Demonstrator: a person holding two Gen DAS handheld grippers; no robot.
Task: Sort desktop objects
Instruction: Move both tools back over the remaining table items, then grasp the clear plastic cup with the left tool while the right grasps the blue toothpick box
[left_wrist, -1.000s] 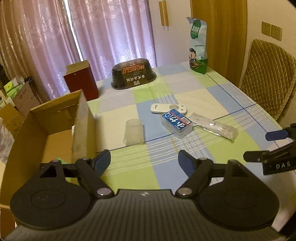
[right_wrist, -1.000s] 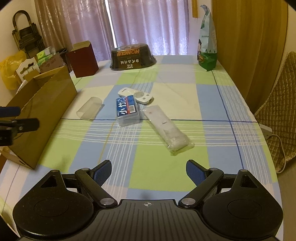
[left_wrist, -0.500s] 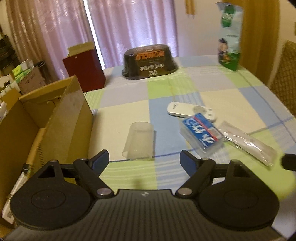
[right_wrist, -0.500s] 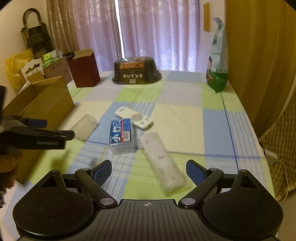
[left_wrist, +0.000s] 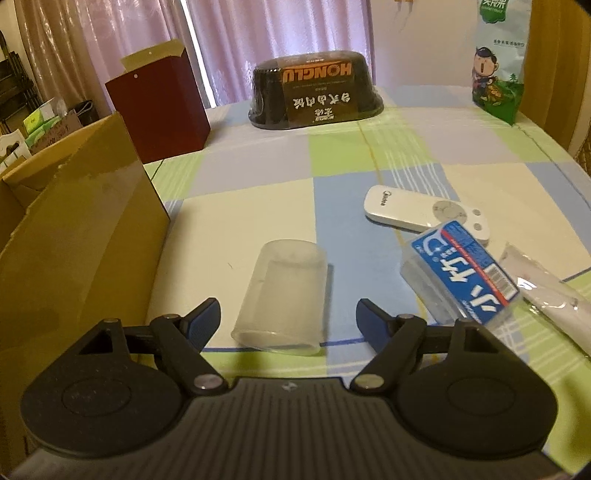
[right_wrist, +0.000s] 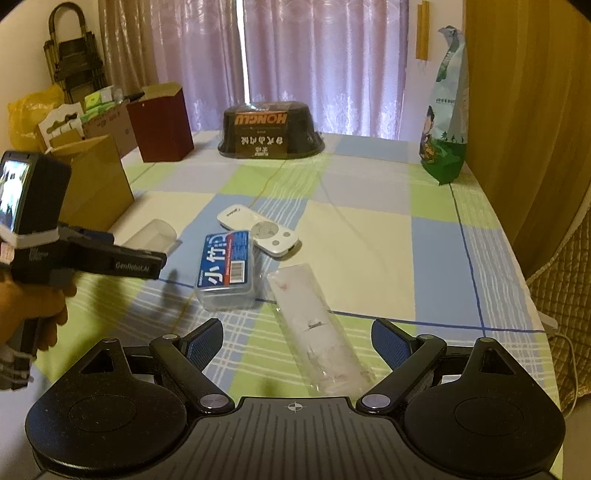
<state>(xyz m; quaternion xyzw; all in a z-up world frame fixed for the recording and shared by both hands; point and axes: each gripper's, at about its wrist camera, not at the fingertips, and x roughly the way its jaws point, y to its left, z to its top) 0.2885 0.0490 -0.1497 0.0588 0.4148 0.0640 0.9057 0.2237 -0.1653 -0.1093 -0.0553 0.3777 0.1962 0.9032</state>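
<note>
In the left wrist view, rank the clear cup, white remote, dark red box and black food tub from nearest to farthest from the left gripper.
1. Clear cup, lying between the left gripper's open fingers.
2. White remote, ahead right.
3. Dark red box, far left.
4. Black food tub, far centre.

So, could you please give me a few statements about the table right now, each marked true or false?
1. The translucent plastic cup lies on its side. True.
2. The left gripper is shut on the cup. False: its jaws are open, nothing held.
3. The white remote control sits inside the brown cardboard box. False: it lies on the checked tablecloth.
4. The right gripper is open above the clear plastic-wrapped packet. True.
</note>
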